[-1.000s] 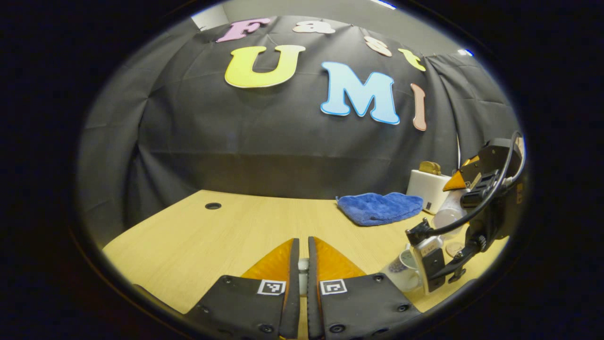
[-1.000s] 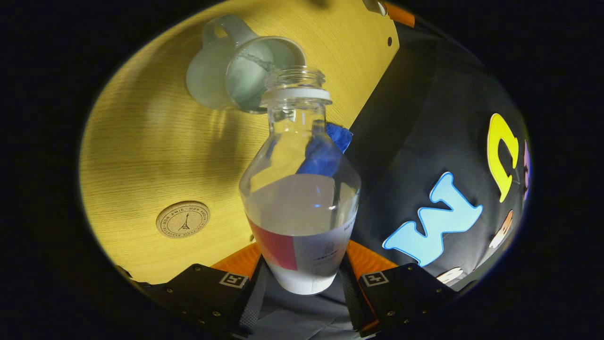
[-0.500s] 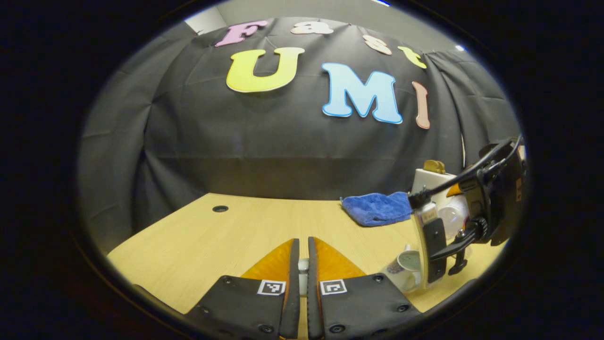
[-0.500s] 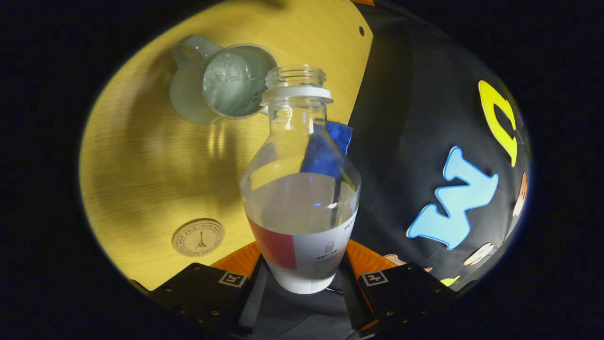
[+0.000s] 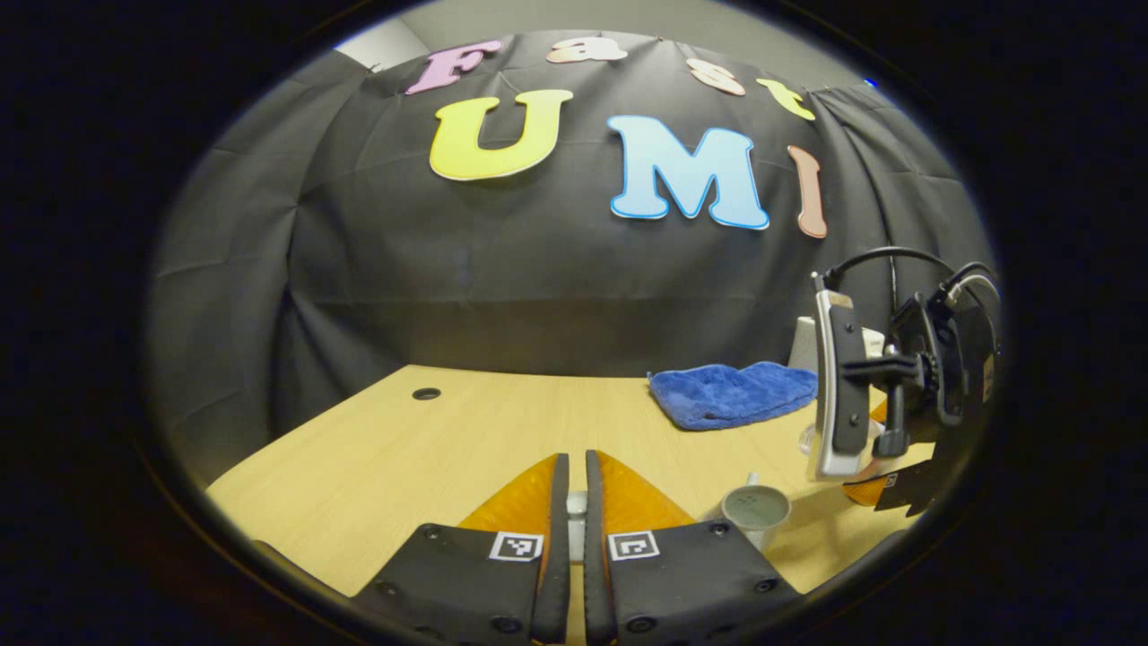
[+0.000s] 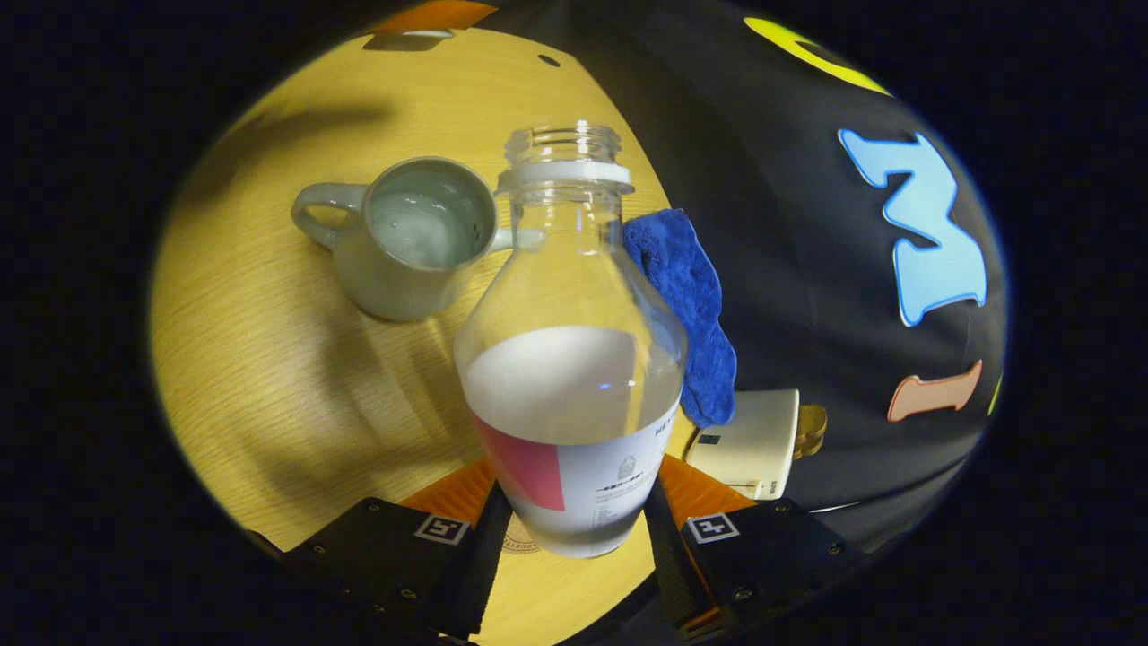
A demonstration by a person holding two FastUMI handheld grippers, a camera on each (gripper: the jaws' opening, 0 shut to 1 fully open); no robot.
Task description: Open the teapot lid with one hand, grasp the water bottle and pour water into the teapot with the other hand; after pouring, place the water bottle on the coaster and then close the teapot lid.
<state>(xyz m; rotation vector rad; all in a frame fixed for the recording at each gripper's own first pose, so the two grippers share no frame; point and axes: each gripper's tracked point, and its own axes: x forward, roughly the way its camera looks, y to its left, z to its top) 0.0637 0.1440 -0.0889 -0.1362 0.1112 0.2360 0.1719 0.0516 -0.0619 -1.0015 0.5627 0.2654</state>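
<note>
Bottle (image 6: 571, 359), uncapped and about half full, stands nearly upright in the right tool (image 6: 574, 529), whose two fingers press on its labelled base from either side; its long axis runs straight up the right gripper view, neck far, base near. Judging by the water showing in the teapot (image 6: 408, 238) and the bottle held clear of it, pouring looks done and the set-down comes next. That move turns on the coaster (image 6: 520, 541), which lies just below the bottle's base and slightly left of it, a thin arc of its rim peeking out between the fingers; most of it is hidden by the bottle and tool. The teapot sits open on the tabletop (image 6: 269, 377), left of and beyond the bottle, handle pointing left. A blue cloth (image 6: 686, 305) lies right of the neck, a white box (image 6: 749, 444) nearer. The left tool (image 5: 575, 511) has its fingers almost together on something small and pale, probably the lid, though too little shows to be sure.
</note>
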